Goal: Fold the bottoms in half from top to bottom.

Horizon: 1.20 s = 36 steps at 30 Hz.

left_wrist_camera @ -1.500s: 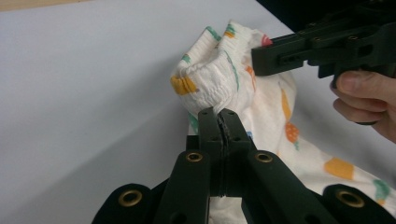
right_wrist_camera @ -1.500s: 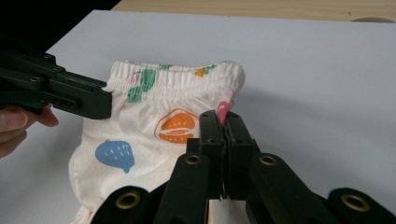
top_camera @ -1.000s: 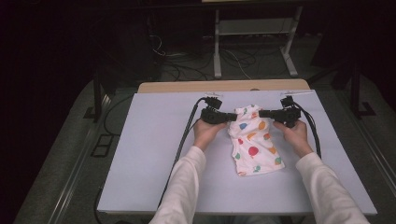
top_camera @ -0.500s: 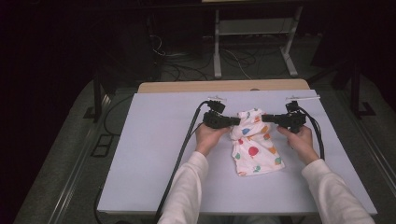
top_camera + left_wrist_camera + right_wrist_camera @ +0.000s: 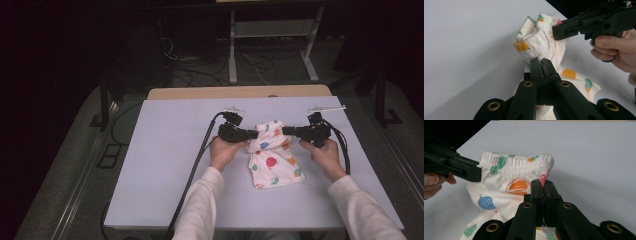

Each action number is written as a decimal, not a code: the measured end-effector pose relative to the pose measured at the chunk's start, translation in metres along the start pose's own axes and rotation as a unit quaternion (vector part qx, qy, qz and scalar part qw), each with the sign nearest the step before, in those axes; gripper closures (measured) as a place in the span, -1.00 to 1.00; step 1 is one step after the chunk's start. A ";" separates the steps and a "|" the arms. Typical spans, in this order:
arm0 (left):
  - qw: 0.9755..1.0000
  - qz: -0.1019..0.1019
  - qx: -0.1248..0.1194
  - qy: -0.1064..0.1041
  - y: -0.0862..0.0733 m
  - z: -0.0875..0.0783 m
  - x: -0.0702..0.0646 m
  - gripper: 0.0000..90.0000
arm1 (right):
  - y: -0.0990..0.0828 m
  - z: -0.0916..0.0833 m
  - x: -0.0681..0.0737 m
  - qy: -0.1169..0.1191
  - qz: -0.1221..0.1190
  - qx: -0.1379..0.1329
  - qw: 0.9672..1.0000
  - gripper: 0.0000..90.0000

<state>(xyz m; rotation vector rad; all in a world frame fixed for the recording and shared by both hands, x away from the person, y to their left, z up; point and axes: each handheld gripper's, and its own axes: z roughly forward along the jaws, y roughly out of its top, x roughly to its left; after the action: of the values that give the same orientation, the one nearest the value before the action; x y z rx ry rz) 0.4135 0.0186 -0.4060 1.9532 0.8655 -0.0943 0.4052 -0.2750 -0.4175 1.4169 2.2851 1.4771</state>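
Lying near the middle of the pale table [image 5: 150, 165]: small white garment [image 5: 272, 160] with coloured fruit print, elastic waistband end lifted. Pinching the waistband at opposite ends, jaws pressed together on fabric: left gripper [image 5: 252, 134] and right gripper [image 5: 286, 131], facing each other.

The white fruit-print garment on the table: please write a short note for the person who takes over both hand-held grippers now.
Left hand-held gripper: shut on the left side of the elastic waistband of the white cotton garment with colourful fruit print.
Right hand-held gripper: shut on the waistband's right side.
Garment: waistband end raised between the grippers, lower end resting on the pale grey table sheet.
Done: both grips taken.
Left: probably spreading or folding it; keep both grips until decided.
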 end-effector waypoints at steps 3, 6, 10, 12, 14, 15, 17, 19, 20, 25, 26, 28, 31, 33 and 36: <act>1.000 0.001 -0.002 -0.002 -0.002 -0.001 -0.001 0.98 | -0.001 -0.003 0.001 0.001 -0.001 -0.001 1.000 0.93; 1.000 0.001 0.000 -0.002 -0.004 0.000 -0.001 0.98 | -0.003 -0.005 0.002 0.001 -0.005 0.001 1.000 0.93; 1.000 0.006 0.003 -0.003 -0.006 0.001 -0.003 0.98 | -0.006 -0.006 0.002 -0.001 -0.006 0.003 1.000 0.93; 1.000 0.007 0.004 -0.005 -0.006 0.001 -0.004 0.98 | -0.008 -0.006 0.001 -0.001 -0.006 0.002 1.000 0.93; 1.000 0.011 0.008 -0.009 -0.007 0.002 -0.005 0.98 | -0.010 -0.007 0.001 -0.001 -0.004 0.003 1.000 0.93; 1.000 0.014 0.009 -0.008 -0.007 0.002 -0.006 0.98 | -0.010 -0.007 0.001 -0.001 -0.004 0.003 1.000 0.93; 1.000 0.015 0.008 -0.008 -0.009 0.002 -0.006 0.98 | -0.011 -0.008 0.002 -0.001 -0.009 0.003 1.000 0.93; 1.000 0.013 0.009 -0.007 -0.010 0.002 -0.006 0.98 | -0.012 -0.008 0.003 -0.002 -0.014 0.006 1.000 0.93; 1.000 0.013 0.011 -0.007 -0.011 0.001 -0.005 0.98 | -0.013 -0.008 0.004 -0.003 -0.016 0.006 1.000 0.93; 1.000 0.015 0.009 -0.010 -0.014 0.001 -0.006 0.98 | -0.015 -0.009 0.006 -0.003 -0.018 0.007 1.000 0.93; 1.000 0.015 0.009 -0.010 -0.014 0.001 -0.006 0.98 | -0.015 -0.009 0.006 -0.003 -0.018 0.007 1.000 0.93; 1.000 0.022 0.014 -0.011 -0.015 0.001 -0.007 0.98 | -0.016 -0.009 0.006 -0.003 -0.017 0.005 1.000 0.93; 1.000 0.024 0.015 -0.011 -0.016 0.000 -0.007 0.98 | -0.018 -0.009 0.007 -0.001 -0.015 0.006 1.000 0.93; 0.999 0.025 0.018 -0.012 -0.017 0.000 -0.007 0.98 | -0.020 -0.008 0.008 -0.001 -0.016 0.008 1.000 0.93; 0.999 0.026 0.019 -0.013 -0.020 0.001 -0.008 0.98 | -0.022 -0.008 0.008 -0.002 -0.019 0.013 1.000 0.93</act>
<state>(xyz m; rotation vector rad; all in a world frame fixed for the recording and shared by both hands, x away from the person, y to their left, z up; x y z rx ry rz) 0.3959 0.0198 -0.4181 2.0032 0.8007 -0.1064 0.3822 -0.2769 -0.4261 1.3720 2.3237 1.4394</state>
